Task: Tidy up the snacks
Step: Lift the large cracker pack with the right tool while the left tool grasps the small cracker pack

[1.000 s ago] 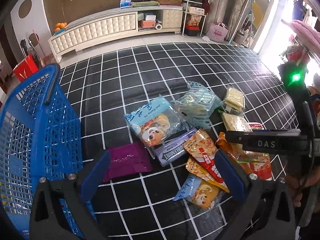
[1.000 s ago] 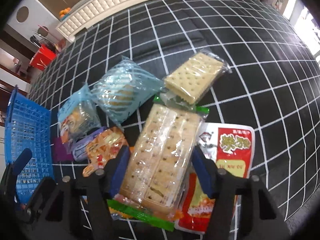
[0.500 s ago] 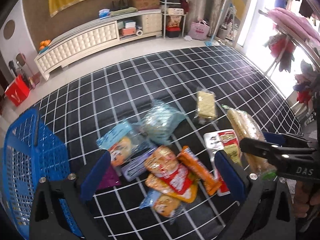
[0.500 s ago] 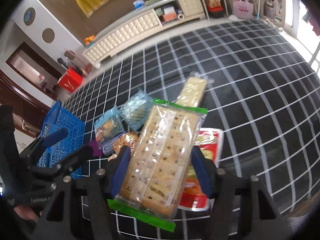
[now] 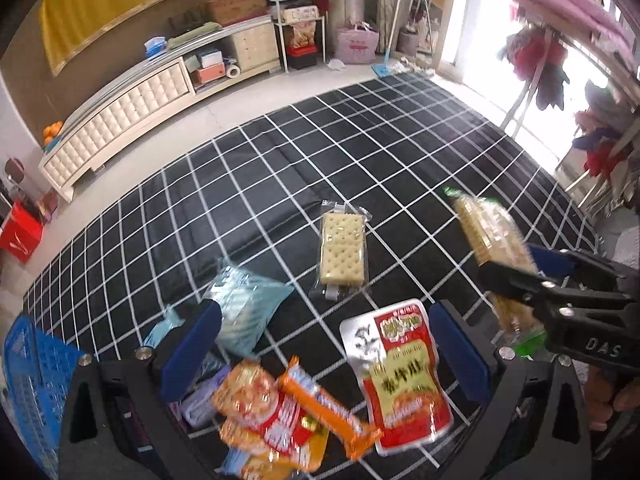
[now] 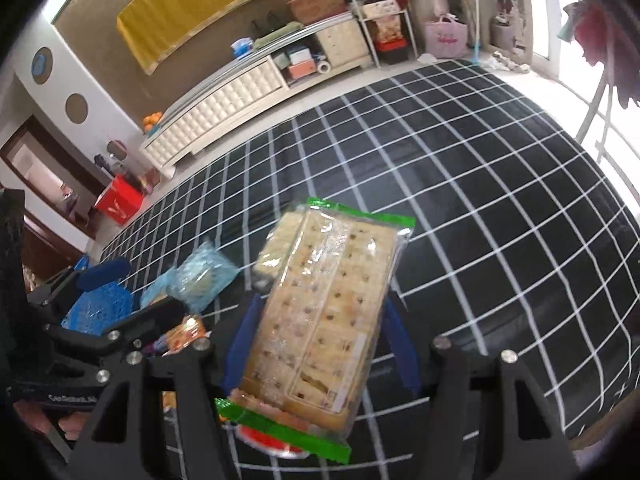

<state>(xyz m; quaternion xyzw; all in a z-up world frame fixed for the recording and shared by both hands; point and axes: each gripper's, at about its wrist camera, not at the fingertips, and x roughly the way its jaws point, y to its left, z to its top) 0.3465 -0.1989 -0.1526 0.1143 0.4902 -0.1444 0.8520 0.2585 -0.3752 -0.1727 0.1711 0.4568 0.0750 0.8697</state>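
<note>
The right gripper [image 6: 320, 344] pinches a green-edged cracker pack [image 6: 320, 316] between its 2 blue pads, lifted above the checked mat [image 6: 480, 208]. The left gripper [image 5: 324, 356] hangs with jaws spread over snack packets; the blue basket [image 5: 32, 392] sits at 8 o'clock.

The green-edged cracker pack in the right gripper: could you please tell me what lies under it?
Under the lifted green-edged cracker pack, a sliver of the red pouch and the clear-wrapped cracker pack show on the checked mat. The rest beneath is covered.
</note>
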